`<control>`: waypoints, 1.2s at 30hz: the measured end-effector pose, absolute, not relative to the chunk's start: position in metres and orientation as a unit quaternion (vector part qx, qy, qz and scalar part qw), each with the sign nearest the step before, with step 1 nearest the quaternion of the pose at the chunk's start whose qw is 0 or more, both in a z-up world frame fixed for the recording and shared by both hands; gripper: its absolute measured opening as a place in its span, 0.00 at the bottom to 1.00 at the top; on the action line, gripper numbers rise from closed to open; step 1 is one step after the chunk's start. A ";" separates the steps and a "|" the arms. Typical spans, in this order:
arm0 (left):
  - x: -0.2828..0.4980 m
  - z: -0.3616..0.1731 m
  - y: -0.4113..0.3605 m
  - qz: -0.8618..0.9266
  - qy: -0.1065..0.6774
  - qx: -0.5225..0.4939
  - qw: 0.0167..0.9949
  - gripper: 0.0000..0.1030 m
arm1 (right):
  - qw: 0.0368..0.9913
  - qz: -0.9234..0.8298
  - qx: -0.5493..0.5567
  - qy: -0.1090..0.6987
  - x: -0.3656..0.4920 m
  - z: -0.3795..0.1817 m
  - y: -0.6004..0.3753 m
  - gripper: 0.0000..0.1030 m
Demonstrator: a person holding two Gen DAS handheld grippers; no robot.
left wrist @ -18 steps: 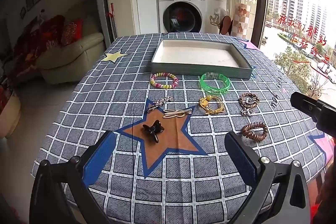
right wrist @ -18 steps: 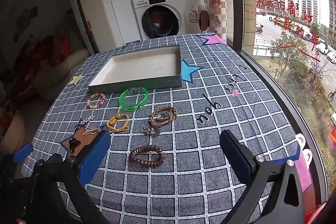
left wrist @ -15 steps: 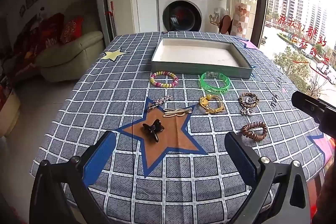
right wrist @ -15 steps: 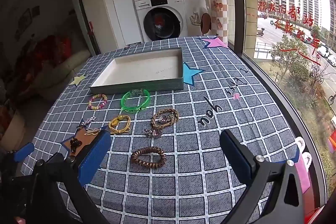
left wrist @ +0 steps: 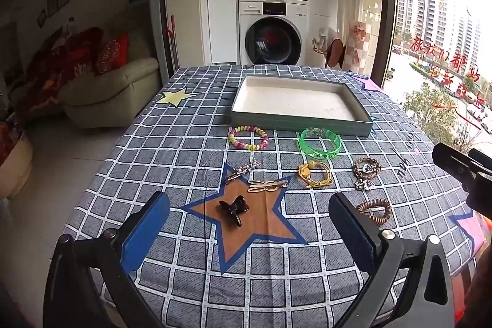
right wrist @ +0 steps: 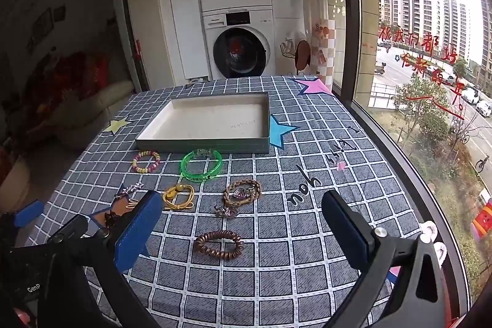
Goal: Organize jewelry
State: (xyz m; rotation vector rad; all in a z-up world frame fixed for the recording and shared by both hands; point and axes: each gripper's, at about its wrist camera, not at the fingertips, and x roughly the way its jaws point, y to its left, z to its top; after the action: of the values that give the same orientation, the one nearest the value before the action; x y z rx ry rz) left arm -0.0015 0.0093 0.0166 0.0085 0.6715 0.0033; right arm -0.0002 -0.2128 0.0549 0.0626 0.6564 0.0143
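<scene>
On the checked-cloth worktop (left wrist: 172, 149), eight jewelry pieces lie just in front of the shallow grey tray (left wrist: 299, 120); left hand-held gripper (left wrist: 250, 231) and right hand-held gripper (right wrist: 243, 231) both hover spread wide, holding nothing.

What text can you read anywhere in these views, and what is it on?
"you": on the tablecloth, upside down.
"GenP", cut off: on the black unit at lower left, right wrist view.
Red Chinese characters on the window: blurred, unreadable.
Print on the green bracelet, the washer badge, the tray print: too small.
</scene>
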 end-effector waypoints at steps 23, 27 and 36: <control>-0.002 0.023 0.012 0.006 0.311 0.006 0.950 1.00 | 0.951 0.006 0.020 0.309 -0.002 0.058 -0.208 1.00; -0.002 0.023 0.012 0.006 0.311 0.006 0.950 1.00 | 0.952 0.007 0.019 0.307 -0.003 0.058 -0.208 1.00; -0.003 0.023 0.012 0.005 0.311 0.008 0.950 1.00 | 0.952 0.009 0.020 0.307 -0.003 0.061 -0.206 1.00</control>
State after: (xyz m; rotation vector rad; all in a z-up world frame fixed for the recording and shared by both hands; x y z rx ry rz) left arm -0.0026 0.0123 0.0230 0.0153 0.6330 0.0102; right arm -0.0033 -0.2063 0.0607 0.0398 0.6235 0.0179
